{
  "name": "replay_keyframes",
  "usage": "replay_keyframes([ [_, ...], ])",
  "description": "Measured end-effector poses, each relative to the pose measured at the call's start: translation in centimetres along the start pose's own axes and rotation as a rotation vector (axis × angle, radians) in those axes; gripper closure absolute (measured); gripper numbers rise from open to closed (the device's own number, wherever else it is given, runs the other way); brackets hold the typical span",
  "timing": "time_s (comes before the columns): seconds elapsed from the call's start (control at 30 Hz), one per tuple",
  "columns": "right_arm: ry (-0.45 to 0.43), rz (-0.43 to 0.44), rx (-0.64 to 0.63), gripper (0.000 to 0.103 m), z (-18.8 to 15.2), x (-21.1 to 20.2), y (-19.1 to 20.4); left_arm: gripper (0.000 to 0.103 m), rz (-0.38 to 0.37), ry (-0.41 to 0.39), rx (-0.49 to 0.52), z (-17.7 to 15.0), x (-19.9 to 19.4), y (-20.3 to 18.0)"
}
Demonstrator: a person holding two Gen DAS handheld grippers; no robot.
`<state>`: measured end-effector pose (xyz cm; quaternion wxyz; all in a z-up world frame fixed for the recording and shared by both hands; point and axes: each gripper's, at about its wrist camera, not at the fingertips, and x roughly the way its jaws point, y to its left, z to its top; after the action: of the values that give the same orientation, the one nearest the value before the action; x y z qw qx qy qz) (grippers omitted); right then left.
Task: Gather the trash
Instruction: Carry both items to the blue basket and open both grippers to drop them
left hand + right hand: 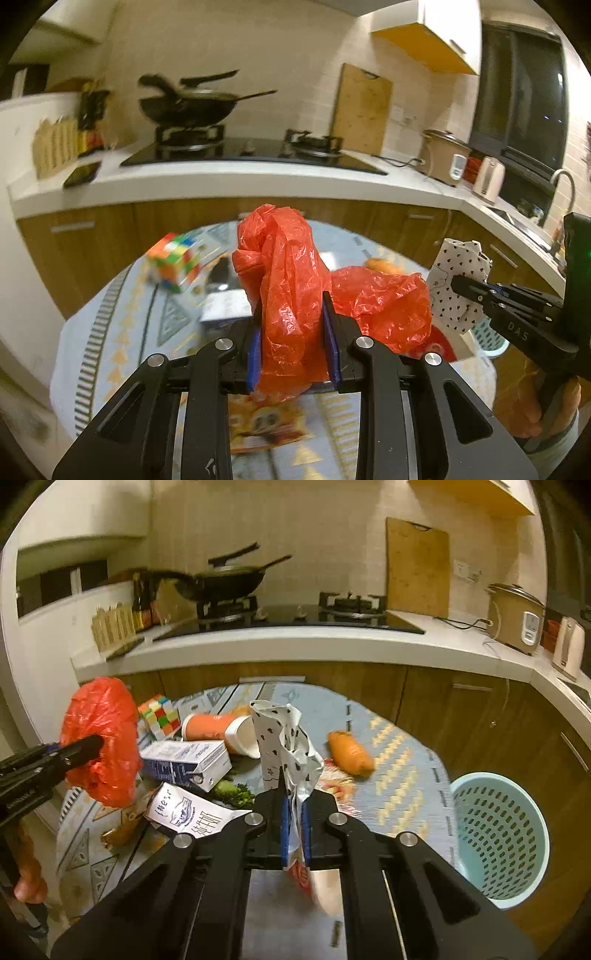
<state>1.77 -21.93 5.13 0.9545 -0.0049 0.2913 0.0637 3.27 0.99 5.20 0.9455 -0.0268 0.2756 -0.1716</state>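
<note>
Rubik's cube (pixel 173 261) blurred; basket (pixel 498 834) base hidden behind tool

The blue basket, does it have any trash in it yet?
No, the blue basket beside the table shows only its bare perforated inside.

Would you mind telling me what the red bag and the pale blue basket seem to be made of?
Red bag: thin glossy plastic film, judging by its fine crinkles and translucent shine. Pale blue basket: apparently rigid moulded plastic, matte, with regular rows of punched holes.
</note>
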Motion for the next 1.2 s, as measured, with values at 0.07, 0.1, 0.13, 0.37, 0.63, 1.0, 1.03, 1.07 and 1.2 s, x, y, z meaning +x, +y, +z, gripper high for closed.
replay_keyframes([
  [0.07, -0.022, 0.017, 0.024, 0.099, 0.1, -1.3, -1.3, 0.077, -0.009, -0.006, 0.024, 0.4, 0.0, -1.6],
  [0.1, -0.03, 0.021, 0.035, 0.099, 0.1, -1.8, -2.0, 0.077, -0.012, -0.006, 0.037, 0.5, 0.2, -2.5],
  [0.13, -0.034, 0.007, 0.049, 0.099, 0.1, -2.2, -2.7, 0.077, -0.016, -0.001, 0.048, 0.7, 0.3, -3.4],
  [0.37, -0.082, -0.096, 0.121, 0.099, -0.6, -5.1, -8.4, 0.077, -0.092, 0.004, 0.113, 1.5, 1.8, -10.1],
  [0.63, -0.028, -0.289, 0.288, 0.099, -3.7, -5.3, -18.1, 0.077, -0.217, 0.049, 0.152, 1.8, 5.6, -20.3],
  [1.0, 0.188, -0.39, 0.511, 0.099, -10.8, -1.0, -27.8, 0.077, -0.261, 0.185, 0.29, -2.2, 14.0, -29.6],
  [1.03, 0.193, -0.39, 0.516, 0.099, -11.0, -1.0, -27.9, 0.077, -0.268, 0.195, 0.299, -2.5, 14.6, -30.1],
  [1.07, 0.2, -0.397, 0.521, 0.099, -11.5, -0.8, -28.3, 0.077, -0.271, 0.199, 0.305, -2.6, 14.9, -30.5],
  [1.2, 0.227, -0.405, 0.541, 0.099, -12.5, -0.5, -29.5, 0.074, -0.265, 0.219, 0.324, -3.1, 16.4, -31.8],
])
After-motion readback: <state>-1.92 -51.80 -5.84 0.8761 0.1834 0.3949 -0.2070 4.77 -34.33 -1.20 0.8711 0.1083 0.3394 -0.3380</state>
